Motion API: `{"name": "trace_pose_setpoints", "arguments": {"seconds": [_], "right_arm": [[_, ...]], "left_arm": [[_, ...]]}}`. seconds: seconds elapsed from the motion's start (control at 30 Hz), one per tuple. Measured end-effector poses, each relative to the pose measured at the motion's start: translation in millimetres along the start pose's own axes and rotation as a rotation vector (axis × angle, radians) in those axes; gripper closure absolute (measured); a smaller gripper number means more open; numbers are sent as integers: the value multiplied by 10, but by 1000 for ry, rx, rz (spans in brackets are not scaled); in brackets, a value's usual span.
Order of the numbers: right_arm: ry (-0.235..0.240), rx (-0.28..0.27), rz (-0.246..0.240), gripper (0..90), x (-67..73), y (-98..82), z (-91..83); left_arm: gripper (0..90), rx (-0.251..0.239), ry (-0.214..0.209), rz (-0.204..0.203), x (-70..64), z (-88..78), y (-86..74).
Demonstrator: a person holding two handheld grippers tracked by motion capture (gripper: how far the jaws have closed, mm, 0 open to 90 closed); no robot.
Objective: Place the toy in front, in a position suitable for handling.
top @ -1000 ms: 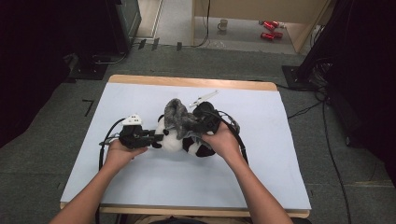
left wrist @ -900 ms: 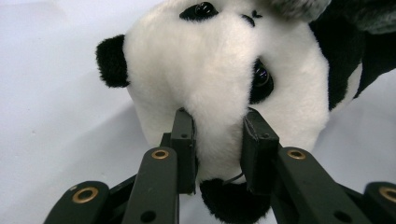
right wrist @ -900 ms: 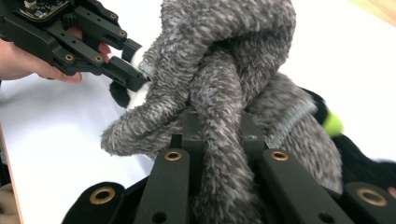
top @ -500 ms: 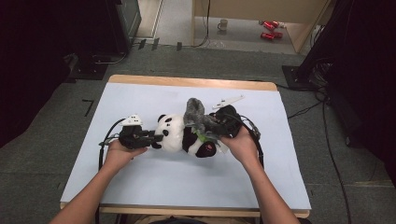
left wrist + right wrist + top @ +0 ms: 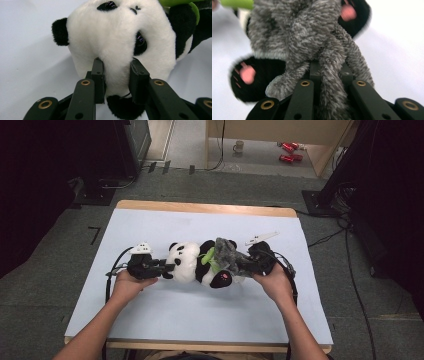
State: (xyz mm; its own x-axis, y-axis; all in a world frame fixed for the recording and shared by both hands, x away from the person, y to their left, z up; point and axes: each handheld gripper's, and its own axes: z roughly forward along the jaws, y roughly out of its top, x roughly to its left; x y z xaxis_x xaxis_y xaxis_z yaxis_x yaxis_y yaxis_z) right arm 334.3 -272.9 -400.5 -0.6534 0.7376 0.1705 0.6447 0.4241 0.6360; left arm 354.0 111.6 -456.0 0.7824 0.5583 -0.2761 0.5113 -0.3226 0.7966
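**Panda stretched between our two grippers**

Nearest to us, our forearms come in over the front edge of the counter, one hand on each gripper. Our left gripper lies low on the light blue surface, pointing toward the middle. Its jaws are nearly closed and pinch a fold of white fur on the head of the panda; in the left gripper view the pads press into the plush from both sides, just below one eye patch, with a black ear at either side of the head.

Our right gripper points the other way, toward the left one, and its jaws are closed tight on the grey cloth. In the right gripper view a twisted strand of the fuzzy grey knit runs down between the jaws, and the rest of it wraps the panda's lower body. Two black paws with pink pads show on either side of the cloth.

The panda lies on its side in the middle of the counter, between the two grippers, head toward the left one. A green piece shows at its chest, beside the edge of the grey cloth.

Past the counter's far edge, on the floor, stand a mug and red cans beside a wooden unit.
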Motion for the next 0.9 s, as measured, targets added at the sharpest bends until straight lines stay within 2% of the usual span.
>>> {"name": "trace_pose_setpoints", "arguments": {"seconds": [0.07,0.1,0.13,0.17,0.2,0.3,0.53,0.7,0.87,0.9], "right_arm": [[-41,30,4,796,-47,-56,-34],[-92,50,6,797,-93,-92,-65],[-112,59,19,797,-124,-111,-92],[-115,46,46,797,-179,-138,-149],[-103,17,62,798,-206,-150,-209],[-78,-41,62,798,-192,-115,-363],[-58,-116,12,797,-29,131,-542],[-23,-158,-5,797,72,296,-527],[25,-194,-22,797,202,496,-428],[32,-195,-40,797,245,563,-391]], "left_arm": [[701,3,1,-7,3,-2,2],[702,2,1,-7,2,-2,1],[702,3,2,-5,-2,-3,3],[703,0,3,-4,-6,-3,4],[703,0,3,-4,-9,-2,6],[704,2,3,-4,-12,-3,12],[702,1,3,-4,-18,-2,8],[702,3,4,0,-18,-1,7],[702,-1,9,4,-26,3,14],[702,-1,8,6,-30,1,16]]}}
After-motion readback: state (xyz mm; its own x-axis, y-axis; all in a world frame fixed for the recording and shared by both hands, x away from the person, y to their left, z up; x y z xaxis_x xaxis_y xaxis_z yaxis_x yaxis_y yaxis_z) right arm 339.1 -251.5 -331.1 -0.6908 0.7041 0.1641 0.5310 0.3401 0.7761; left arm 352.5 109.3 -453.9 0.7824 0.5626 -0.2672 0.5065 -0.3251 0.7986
